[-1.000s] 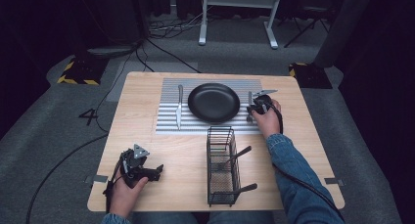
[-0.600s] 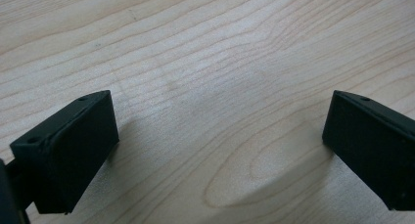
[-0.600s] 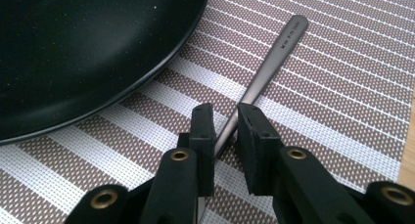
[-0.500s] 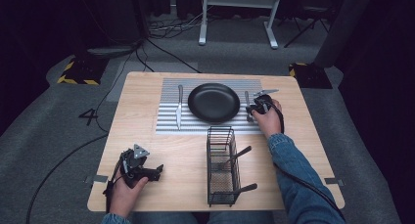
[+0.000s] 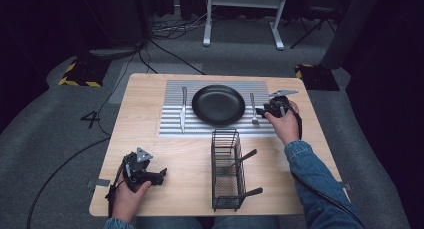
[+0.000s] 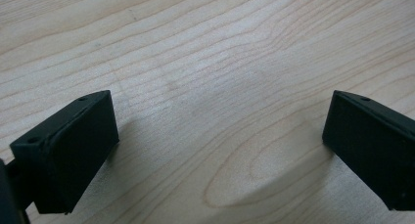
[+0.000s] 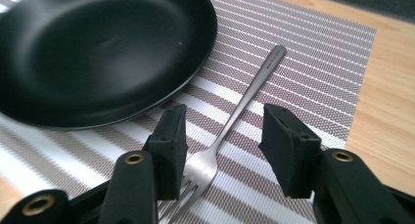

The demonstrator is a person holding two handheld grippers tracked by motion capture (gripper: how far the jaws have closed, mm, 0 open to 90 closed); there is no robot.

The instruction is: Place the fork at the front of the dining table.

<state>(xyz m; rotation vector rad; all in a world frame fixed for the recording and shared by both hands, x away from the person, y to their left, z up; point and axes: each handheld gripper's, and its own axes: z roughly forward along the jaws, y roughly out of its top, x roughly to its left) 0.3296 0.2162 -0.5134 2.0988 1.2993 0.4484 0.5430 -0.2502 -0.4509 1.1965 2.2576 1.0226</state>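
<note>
A black plate [image 5: 218,105] rests in the middle of a striped placemat [image 5: 172,130]. A knife [image 5: 183,109] lies to its left and a steel fork [image 5: 253,109] to its right. My right gripper [image 5: 262,111] hovers low at the fork, open, its jaws on either side of the fork's neck [image 7: 215,150] without touching it. The plate's rim [image 7: 193,77] shows just left of those jaws. My left gripper [image 5: 159,175] rests near the table's front left corner, open, with bare wood [image 6: 215,116] between its fingers [image 6: 68,145].
A black wire basket [image 5: 226,169] stands at the front middle of the table [image 5: 140,99], with two dark-handled utensils [image 5: 240,160] sticking out to the right. Cables and a white stand [image 5: 240,9] sit on the floor beyond the table.
</note>
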